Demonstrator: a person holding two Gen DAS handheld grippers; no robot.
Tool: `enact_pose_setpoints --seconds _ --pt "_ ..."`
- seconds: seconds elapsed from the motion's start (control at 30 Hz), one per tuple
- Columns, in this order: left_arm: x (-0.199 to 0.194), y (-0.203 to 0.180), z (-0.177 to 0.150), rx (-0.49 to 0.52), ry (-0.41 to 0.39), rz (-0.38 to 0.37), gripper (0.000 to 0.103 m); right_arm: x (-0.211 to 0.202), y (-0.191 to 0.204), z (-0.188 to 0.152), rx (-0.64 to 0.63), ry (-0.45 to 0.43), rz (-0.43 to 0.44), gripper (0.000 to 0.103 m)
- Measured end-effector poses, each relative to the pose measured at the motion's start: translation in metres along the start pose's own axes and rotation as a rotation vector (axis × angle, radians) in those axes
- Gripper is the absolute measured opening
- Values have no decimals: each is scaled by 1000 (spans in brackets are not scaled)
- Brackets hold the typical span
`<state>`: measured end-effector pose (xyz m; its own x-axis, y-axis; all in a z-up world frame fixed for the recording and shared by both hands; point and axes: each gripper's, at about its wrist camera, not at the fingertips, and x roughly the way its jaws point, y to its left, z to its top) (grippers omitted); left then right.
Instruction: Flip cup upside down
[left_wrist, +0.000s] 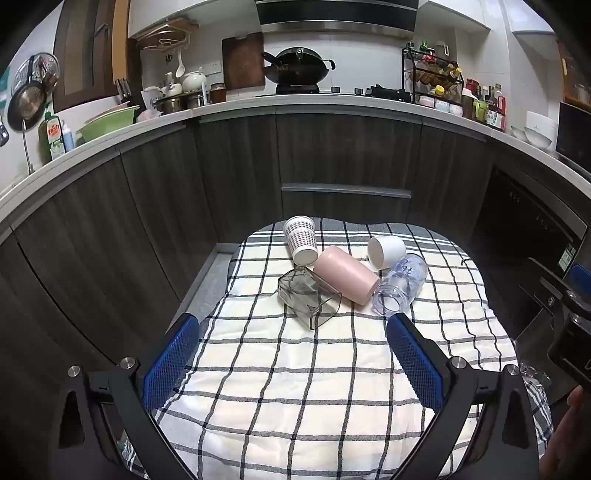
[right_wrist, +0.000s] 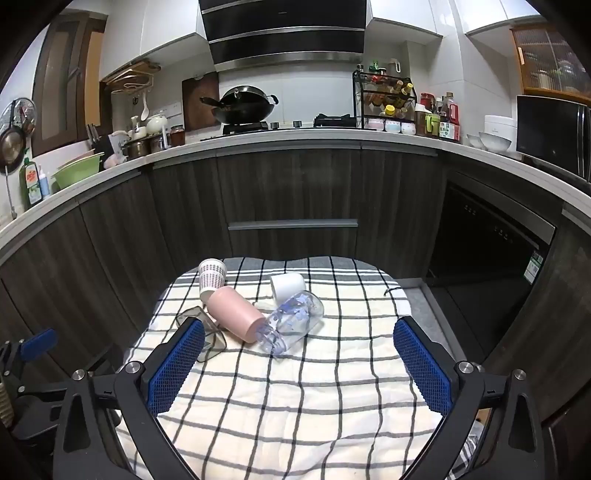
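Note:
Several cups lie on their sides in a cluster on a checked cloth (left_wrist: 280, 387): a dotted paper cup (left_wrist: 300, 238), a pink cup (left_wrist: 345, 275), a white cup (left_wrist: 387, 251), a clear cup with blue print (left_wrist: 400, 284) and a smoky square glass (left_wrist: 306, 297). They show in the right wrist view too: dotted (right_wrist: 211, 275), pink (right_wrist: 236, 314), white (right_wrist: 288, 285), clear (right_wrist: 293, 319), smoky glass (right_wrist: 207, 334). My left gripper (left_wrist: 293, 345) is open and empty, short of the cluster. My right gripper (right_wrist: 299, 352) is open and empty, nearer the clear cup.
Dark wood cabinets (left_wrist: 236, 177) and a white countertop (left_wrist: 295, 105) curve behind the table. A wok (left_wrist: 297, 70), a spice rack (left_wrist: 432, 79) and a green basin (left_wrist: 107, 123) stand on the counter. A black oven (right_wrist: 491, 251) is at the right.

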<state>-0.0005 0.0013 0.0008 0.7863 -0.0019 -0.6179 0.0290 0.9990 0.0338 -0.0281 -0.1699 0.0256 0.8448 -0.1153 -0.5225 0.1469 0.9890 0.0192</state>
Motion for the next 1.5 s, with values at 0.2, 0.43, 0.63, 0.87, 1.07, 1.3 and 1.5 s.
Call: enact_pose_setpoints --seconds 0.2,0.43,0.63,0.87,1.07,1.3,1.5 --pt "-6 7 5 7 -27 -2 103 -1 -1 0 4 -6 1 102" --pt "-10 6 3 -3 -22 -4 103 -2 -1 1 10 -4 6 102" --pt "-9 6 3 -3 -21 -4 103 -3 0 -1 12 -3 9 102" --pt "-10 5 2 -2 -23 -1 103 -2 -2 0 13 -4 9 102" --pt "-9 5 2 -4 -20 -5 103 -3 2 -1 12 -4 8 102" --pt "-7 4 1 -3 -14 -4 103 -3 2 0 14 -2 10 102" --pt "-7 4 1 -4 -13 -5 103 -4 1 0 14 0 10 102"
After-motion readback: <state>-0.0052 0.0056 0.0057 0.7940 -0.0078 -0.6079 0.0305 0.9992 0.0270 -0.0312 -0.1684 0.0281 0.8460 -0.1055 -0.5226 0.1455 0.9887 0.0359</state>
